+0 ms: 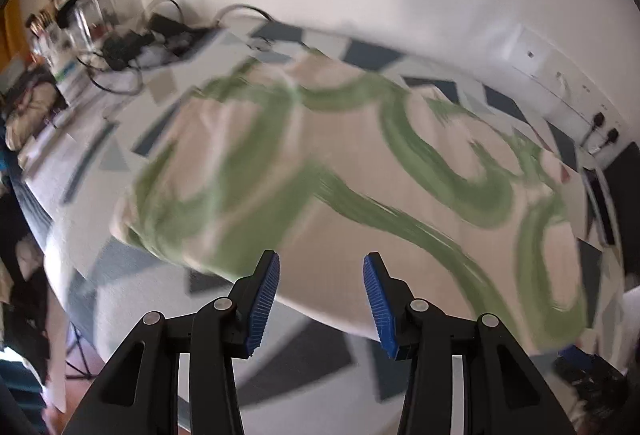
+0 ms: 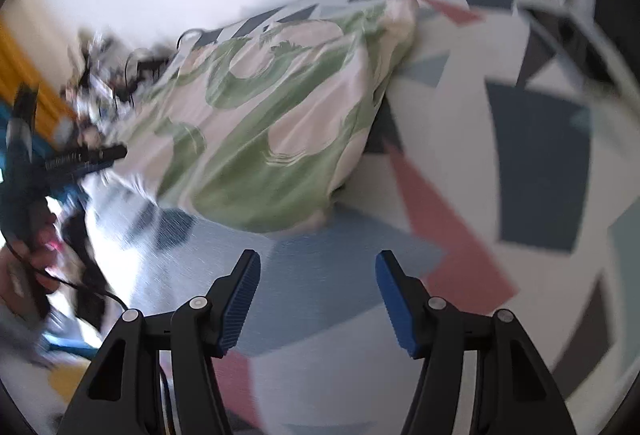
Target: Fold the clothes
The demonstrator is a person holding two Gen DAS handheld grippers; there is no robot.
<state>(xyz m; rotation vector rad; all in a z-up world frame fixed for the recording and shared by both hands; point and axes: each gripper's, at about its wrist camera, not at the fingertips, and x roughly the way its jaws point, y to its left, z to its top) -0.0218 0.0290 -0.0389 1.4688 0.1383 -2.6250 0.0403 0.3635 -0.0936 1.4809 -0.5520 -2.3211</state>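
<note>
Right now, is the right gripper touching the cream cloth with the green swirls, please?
Apart. The right wrist view shows the open right gripper over bare patterned cover, with the cream cloth lying beyond its fingertips.

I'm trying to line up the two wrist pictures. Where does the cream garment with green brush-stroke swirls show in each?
Left wrist view: the cream garment with green brush-stroke swirls fills the middle, just beyond the open jaws.
Right wrist view: the same garment lies left of centre, farther beyond the open jaws.
Shared landmark: the tangle of black cables and boxes at the garment's far-left end.
</note>
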